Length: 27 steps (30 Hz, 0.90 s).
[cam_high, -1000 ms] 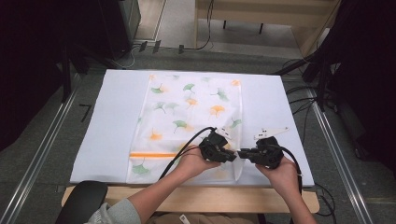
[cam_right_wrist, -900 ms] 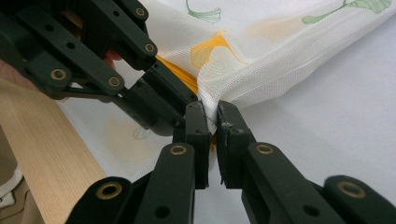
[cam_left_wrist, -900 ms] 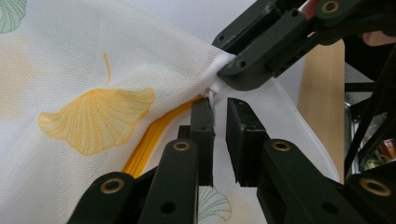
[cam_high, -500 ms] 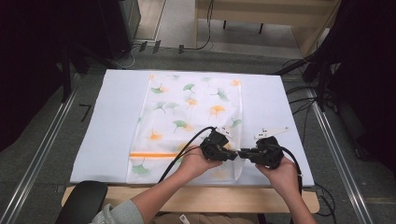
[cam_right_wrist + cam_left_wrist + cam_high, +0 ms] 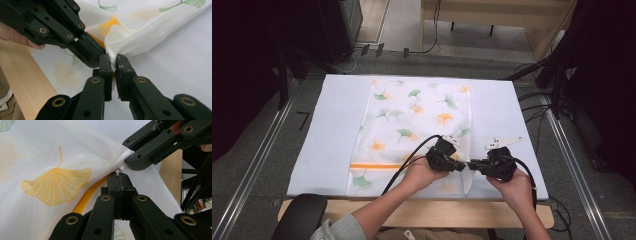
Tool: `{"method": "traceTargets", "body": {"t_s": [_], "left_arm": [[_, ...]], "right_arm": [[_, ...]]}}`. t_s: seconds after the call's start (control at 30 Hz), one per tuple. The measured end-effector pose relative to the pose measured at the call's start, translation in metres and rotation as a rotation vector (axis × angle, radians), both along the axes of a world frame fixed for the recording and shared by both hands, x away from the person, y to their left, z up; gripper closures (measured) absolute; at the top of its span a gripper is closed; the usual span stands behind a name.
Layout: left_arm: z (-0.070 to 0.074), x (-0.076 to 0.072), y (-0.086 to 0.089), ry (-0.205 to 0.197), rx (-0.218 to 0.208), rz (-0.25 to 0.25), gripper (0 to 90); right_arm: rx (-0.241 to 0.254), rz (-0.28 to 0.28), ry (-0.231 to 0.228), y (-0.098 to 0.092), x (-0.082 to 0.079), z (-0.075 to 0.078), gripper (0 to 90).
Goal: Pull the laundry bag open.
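Left gripper [image 5: 119, 178] and right gripper [image 5: 113, 65], tips nearly touching, each clamp the same bunched edge of a white mesh bag [image 5: 412, 120] printed with ginkgo leaves, lying on the white table [image 5: 327, 130] near the person's edge.

From above, your desk [image 5: 332, 130] is evenly and brightly lit with only soft, faint shadows under your hands, while the room around it falls off into near black and the whole frame looks soft and a little grainy. In your left gripper view the mesh weave [image 5: 50, 182] is sharp and bright, but the background at the right edge is dark and blurred. In your right gripper view the black arms nearest the lens go slightly soft, and the white surface [image 5: 175, 57] is bright without glare.
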State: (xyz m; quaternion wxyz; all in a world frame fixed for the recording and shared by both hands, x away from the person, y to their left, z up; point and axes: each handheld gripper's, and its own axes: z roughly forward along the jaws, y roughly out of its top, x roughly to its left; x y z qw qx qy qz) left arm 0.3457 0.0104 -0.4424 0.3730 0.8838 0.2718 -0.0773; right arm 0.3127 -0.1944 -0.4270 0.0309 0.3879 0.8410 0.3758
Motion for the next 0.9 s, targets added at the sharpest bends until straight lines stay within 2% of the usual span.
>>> {"method": "traceTargets", "body": {"t_s": [0.2, 0.43, 0.6, 0.73, 0.9], "left_arm": [[-0.0014, 0.0009, -0.0010, 0.005, 0.014, -0.002, 90.0], [-0.0006, 0.0010, -0.0019, -0.011, 0.026, -0.008, 90.0], [-0.0003, 0.0018, -0.0016, -0.003, 0.024, -0.013, 90.0], [0.0000, 0.0038, 0.0024, 0.032, 0.006, -0.017, 90.0], [0.0021, 0.0028, 0.0037, 0.012, 0.022, -0.024, 90.0]], "right_arm": [[-0.005, 0.002, -0.001, 0.0012, 0.0002, -0.0007, 86.4], [-0.007, 0.002, -0.002, 0.0012, 0.0000, -0.0005, 86.4], [-0.002, 0.002, -0.004, -0.0004, 0.0002, 0.0000, 86.4], [-0.004, 0.005, -0.006, -0.0007, -0.0003, 0.0002, 86.3], [-0.003, 0.013, -0.018, -0.0005, 0.0000, 0.0006, 86.3]]}}
